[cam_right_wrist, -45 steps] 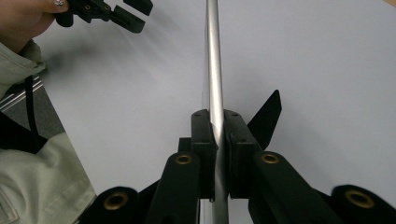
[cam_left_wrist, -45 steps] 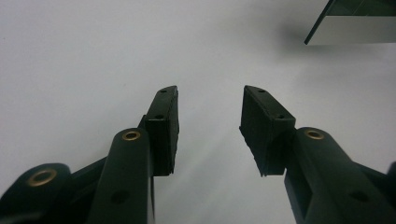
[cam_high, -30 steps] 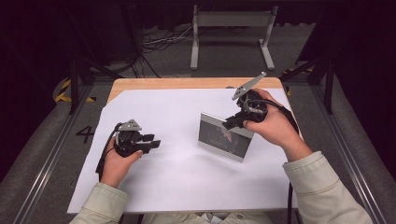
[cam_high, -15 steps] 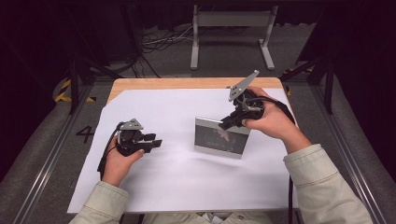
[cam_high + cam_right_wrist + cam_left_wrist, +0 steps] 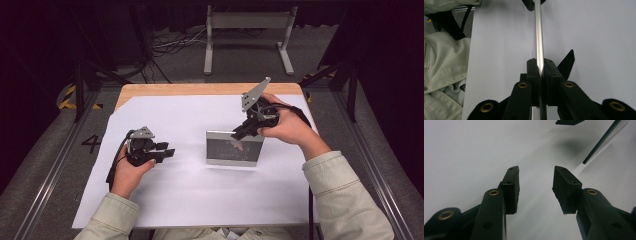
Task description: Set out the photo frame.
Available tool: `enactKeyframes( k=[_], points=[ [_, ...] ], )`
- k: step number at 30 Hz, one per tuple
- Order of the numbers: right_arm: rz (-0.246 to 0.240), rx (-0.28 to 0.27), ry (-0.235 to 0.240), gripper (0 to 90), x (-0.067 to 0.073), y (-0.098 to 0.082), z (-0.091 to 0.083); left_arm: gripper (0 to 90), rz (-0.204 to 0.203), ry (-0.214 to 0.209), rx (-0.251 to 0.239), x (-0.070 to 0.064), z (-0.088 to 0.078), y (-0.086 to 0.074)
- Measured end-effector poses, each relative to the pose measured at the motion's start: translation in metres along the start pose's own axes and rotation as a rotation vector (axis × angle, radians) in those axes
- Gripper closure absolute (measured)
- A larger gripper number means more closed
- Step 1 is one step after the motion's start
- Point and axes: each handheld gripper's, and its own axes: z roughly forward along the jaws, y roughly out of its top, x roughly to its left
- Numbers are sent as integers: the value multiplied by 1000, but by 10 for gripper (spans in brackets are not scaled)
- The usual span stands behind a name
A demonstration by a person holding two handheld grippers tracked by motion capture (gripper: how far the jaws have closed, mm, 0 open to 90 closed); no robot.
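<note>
Right hand: comes in from the lower right of the high view, wrist bent, tipping the right hand-held gripper [image 5: 244, 133] down and leftward over the table's middle.
Right hand-held gripper state: clenched on the top edge of the picture frame [image 5: 235, 148]; in the right gripper view the pads [image 5: 533, 75] press on both sides of the thin silver edge [image 5: 538, 37].
Left hand: rests low on the white sheet at the left, holding the left hand-held gripper [image 5: 169, 149] roughly level, pointing right toward the frame but well apart from it.
Left hand-held gripper state: released, jaws standing apart with nothing between them [image 5: 535, 187].
Table: wooden top [image 5: 200, 89] mostly covered by a white sheet [image 5: 190, 195].
Room: dark, grey floor, cables and a grey metal stand [image 5: 247, 22] beyond the far edge.
Picture frame: rectangular, silver border, dark glossy face; stands near upright on the sheet just right of centre, its face toward the person.
</note>
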Motion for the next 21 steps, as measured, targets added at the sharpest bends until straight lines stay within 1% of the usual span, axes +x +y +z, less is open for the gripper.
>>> enactKeyframes(
  k=[3,5,9,11,12,14,16,17,19,20,21],
  points=[
    [-2,14,22,843,-2,0,3,575,-1,-6,-1,0,1,1],
    [-20,16,27,843,-4,0,6,574,-2,-5,4,-1,1,1],
    [-28,22,40,843,-7,-2,9,574,6,-4,3,0,2,1],
    [-27,23,48,842,-9,-3,10,573,1,-7,3,0,2,1],
    [-18,27,51,843,-10,-3,11,573,-3,-8,5,0,2,1],
    [-14,30,59,842,-13,-4,12,573,-2,-8,3,0,2,1],
    [-23,39,51,842,-15,-6,13,573,-1,-8,3,0,2,1],
    [-28,35,52,842,-16,-6,13,573,-3,-7,5,0,2,1],
    [-28,40,48,841,-15,-6,13,573,3,-2,7,0,2,1],
    [-32,38,48,840,-15,-6,13,573,-6,-5,3,0,3,1],
    [-39,42,42,838,-15,-6,13,573,-5,-4,6,0,3,1]
  ],
)
